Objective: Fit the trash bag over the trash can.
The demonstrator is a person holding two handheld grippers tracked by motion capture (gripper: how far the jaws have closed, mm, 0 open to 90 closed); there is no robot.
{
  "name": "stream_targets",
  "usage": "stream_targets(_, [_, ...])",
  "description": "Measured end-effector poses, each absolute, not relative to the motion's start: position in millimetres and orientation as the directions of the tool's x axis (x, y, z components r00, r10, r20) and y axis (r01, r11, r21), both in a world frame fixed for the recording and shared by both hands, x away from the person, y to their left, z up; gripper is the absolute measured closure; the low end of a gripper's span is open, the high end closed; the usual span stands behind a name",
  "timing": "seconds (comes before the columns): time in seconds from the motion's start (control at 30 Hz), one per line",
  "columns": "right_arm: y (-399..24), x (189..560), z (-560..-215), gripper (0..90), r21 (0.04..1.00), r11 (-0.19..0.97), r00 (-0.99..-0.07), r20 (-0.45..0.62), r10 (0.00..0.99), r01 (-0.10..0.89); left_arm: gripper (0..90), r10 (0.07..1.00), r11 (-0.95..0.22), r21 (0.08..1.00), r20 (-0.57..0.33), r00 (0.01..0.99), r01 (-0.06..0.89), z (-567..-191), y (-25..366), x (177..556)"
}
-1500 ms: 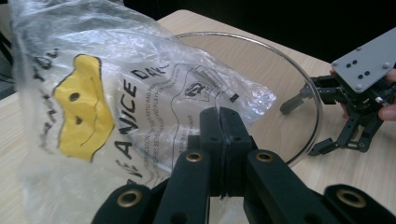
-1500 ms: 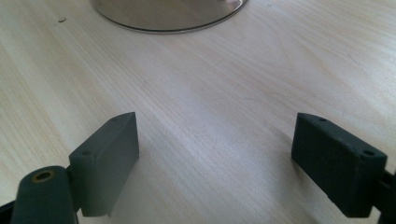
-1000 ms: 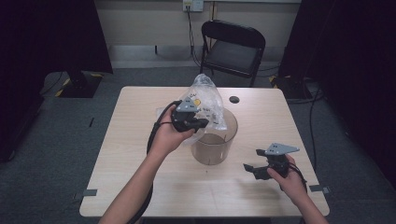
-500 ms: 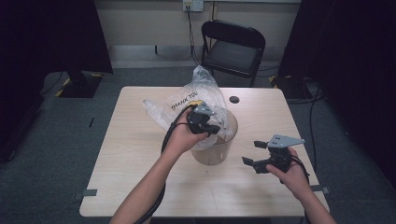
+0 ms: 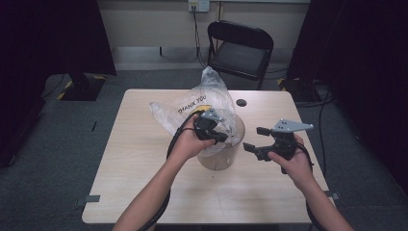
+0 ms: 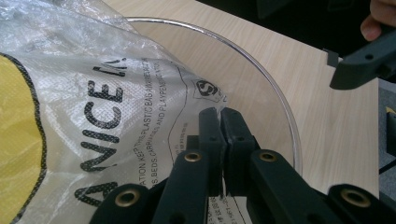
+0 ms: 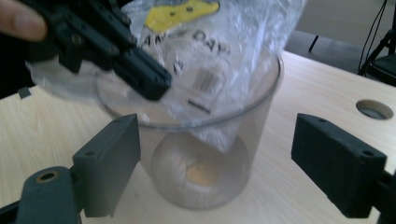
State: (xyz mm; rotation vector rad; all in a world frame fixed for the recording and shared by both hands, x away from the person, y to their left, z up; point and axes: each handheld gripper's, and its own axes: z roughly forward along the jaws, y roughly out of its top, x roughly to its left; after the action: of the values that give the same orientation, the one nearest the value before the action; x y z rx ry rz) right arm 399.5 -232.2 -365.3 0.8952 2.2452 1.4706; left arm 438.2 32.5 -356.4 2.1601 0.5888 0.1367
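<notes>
Your left gripper (image 5: pixel 217 136) sits over the mouth of the clear plastic container (image 5: pixel 226 156), its jaws pressed together on the edge of the clear plastic bag (image 5: pixel 202 106); in the left gripper view the two black jaws meet on the printed film just inside the container's rim (image 6: pixel 261 74); the bag (image 6: pixel 88 93) carries black lettering and a yellow patch there. The bag's lower corner hangs down inside the container, while most of it bulges up and out toward the far left of the table (image 5: pixel 144 183); "THANK YOU" reads across its side in the high view.

The container stands upright near the middle of the table, just in front of your left hand (image 5: pixel 188 143); through its wall in the right gripper view you see the round base (image 7: pixel 201 175) and the bag's tip (image 7: pixel 219 135) hanging above it, not touching the bottom as far as you can tell.

Your right gripper (image 5: pixel 262 142) is held above the table just to the right of the container, apart from it; its jaws stand wide with nothing between the pads; in the right gripper view they frame the container (image 7: pixel 243 121) on either side, and your left gripper (image 7: pixel 140 74) shows beyond them at the rim.

A black folding chair (image 5: pixel 240 48) stands behind the table; a round hole (image 5: pixel 241 102) is in the tabletop at the far edge.
</notes>
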Motion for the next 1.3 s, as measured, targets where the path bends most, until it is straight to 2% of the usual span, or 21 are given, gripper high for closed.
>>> stream_targets(0.2, [-213, 412, -354, 23.4, 0.898, 0.306, -0.753, 0.039, 0.657, 0.314, 88.9, 0.454, -0.497, 0.792, -0.109, 0.884, 0.353, -354, 38, 437])
stream_targets(0.27, [-206, 417, -352, 28.9, 0.896, 0.316, -0.765, 0.039, 0.643, 0.311, 88.9, 0.448, -0.502, 0.793, -0.102, 0.888, 0.344, -354, 38, 436])
stream_targets(0.33, [-199, 420, -350, 29.3, 0.890, 0.329, -0.758, 0.027, 0.651, 0.315, 88.8, 0.440, -0.505, 0.796, -0.095, 0.893, 0.334, -354, 37, 437])
stream_targets(0.43, [-190, 427, -349, 32.4, 0.887, 0.313, -0.755, 0.058, 0.653, 0.340, 88.8, 0.433, -0.506, 0.795, -0.100, 0.896, 0.334, -355, 36, 437])
stream_targets(0.53, [-180, 434, -348, 35.1, 0.861, 0.384, -0.748, -0.006, 0.663, 0.333, 88.7, 0.437, -0.494, 0.800, -0.112, 0.893, 0.342, -356, 35, 438])
stream_targets(0.7, [-167, 443, -351, 43.0, 0.860, 0.327, -0.742, 0.083, 0.665, 0.390, 88.6, 0.440, -0.498, 0.795, -0.113, 0.891, 0.347, -359, 34, 438])
stream_targets(0.8, [-161, 445, -354, 50.7, 0.852, 0.327, -0.741, 0.100, 0.664, 0.408, 88.6, 0.437, -0.508, 0.791, -0.104, 0.894, 0.340, -360, 35, 438])
stream_targets(0.93, [-156, 450, -357, 53.7, 0.832, 0.346, -0.742, 0.113, 0.661, 0.435, 88.5, 0.422, -0.535, 0.785, -0.070, 0.904, 0.311, -358, 34, 435])
stream_targets(1.03, [-152, 452, -359, 63.4, 0.818, 0.361, -0.744, 0.117, 0.657, 0.447, 87.2, 0.431, -0.530, 0.789, -0.067, 0.900, 0.312, -358, 36, 435])
stream_targets(1.1, [-150, 453, -359, 70.8, 0.813, 0.365, -0.742, 0.119, 0.659, 0.454, 83.4, 0.434, -0.514, 0.800, -0.069, 0.898, 0.310, -358, 37, 434])
stream_targets(1.13, [-149, 453, -359, 76.7, 0.811, 0.374, -0.748, 0.115, 0.653, 0.451, 78.0, 0.433, -0.519, 0.799, -0.062, 0.899, 0.305, -357, 38, 434])
stream_targets(1.17, [-149, 452, -359, 78.8, 0.813, 0.374, -0.747, 0.108, 0.656, 0.446, 73.1, 0.435, -0.506, 0.810, -0.058, 0.899, 0.297, -356, 39, 433])
stream_targets(1.2, [-149, 452, -358, 84.3, 0.817, 0.368, -0.745, 0.108, 0.659, 0.444, 64.1, 0.439, -0.503, 0.812, -0.056, 0.897, 0.297, -355, 40, 432])
stream_targets(1.23, [-149, 452, -357, 85.7, 0.817, 0.370, -0.744, 0.105, 0.659, 0.443, 59.1, 0.458, -0.486, 0.819, -0.059, 0.887, 0.305, -353, 42, 430])
stream_targets(1.27, [-150, 453, -357, 86.4, 0.811, 0.381, -0.749, 0.104, 0.654, 0.445, 47.2, 0.482, -0.472, 0.829, -0.042, 0.875, 0.300, -350, 44, 429])
stream_targets(1.3, [-150, 453, -357, 87.2, 0.804, 0.390, -0.758, 0.111, 0.643, 0.449, 40.3, 0.498, -0.464, 0.834, -0.035, 0.867, 0.300, -346, 48, 428])
